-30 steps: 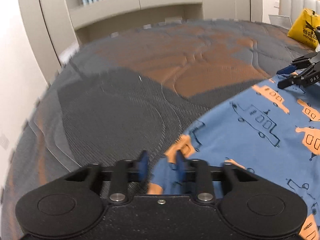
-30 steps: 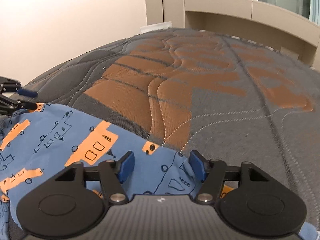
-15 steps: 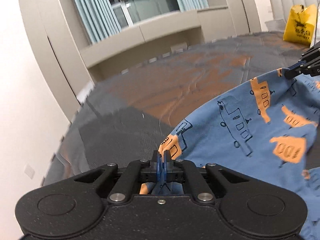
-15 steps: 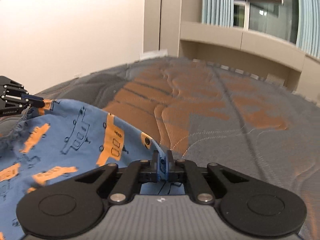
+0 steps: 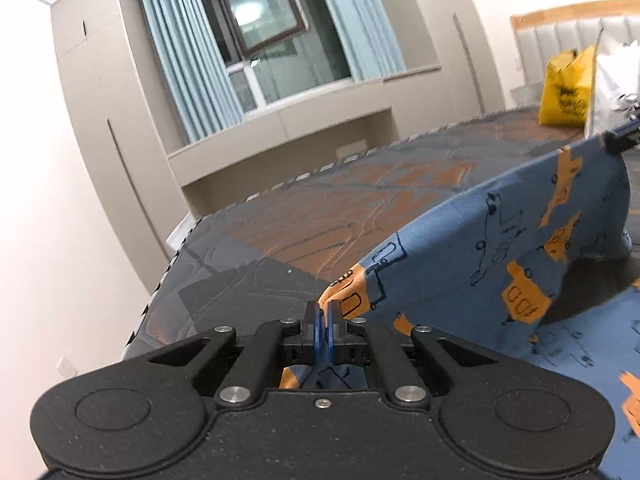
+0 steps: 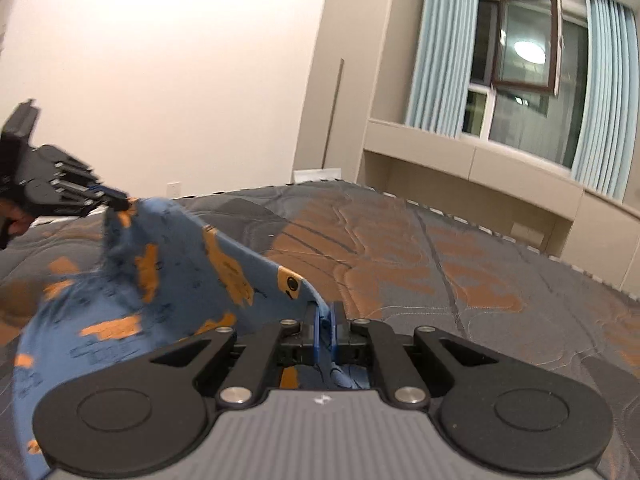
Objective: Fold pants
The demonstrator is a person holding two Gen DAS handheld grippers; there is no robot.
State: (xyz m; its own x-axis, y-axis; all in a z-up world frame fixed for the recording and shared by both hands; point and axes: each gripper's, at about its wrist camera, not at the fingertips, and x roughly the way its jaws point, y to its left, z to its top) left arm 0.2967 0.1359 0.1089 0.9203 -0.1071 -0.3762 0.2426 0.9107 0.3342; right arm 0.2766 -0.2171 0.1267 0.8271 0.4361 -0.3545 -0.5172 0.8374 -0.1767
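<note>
The pants (image 5: 500, 248) are blue with orange and dark printed vehicles. One edge is lifted off the bed and stretched between my two grippers; the rest lies on the mattress at lower right. My left gripper (image 5: 326, 314) is shut on one corner of the pants. My right gripper (image 6: 327, 320) is shut on the other corner of the pants (image 6: 172, 280). The right gripper also shows at the far right of the left wrist view (image 5: 624, 138), and the left gripper at the far left of the right wrist view (image 6: 116, 202).
The grey and orange quilted mattress (image 5: 360, 208) spreads ahead, its edge to the left. A yellow bag (image 5: 566, 88) stands by the headboard at far right. A window with blue curtains (image 6: 516, 56) and a beige ledge lie beyond the bed.
Both grippers closed on the pants' corners and rose, lifting the edge of the pants off the mattress. The views tilted up toward the window.
</note>
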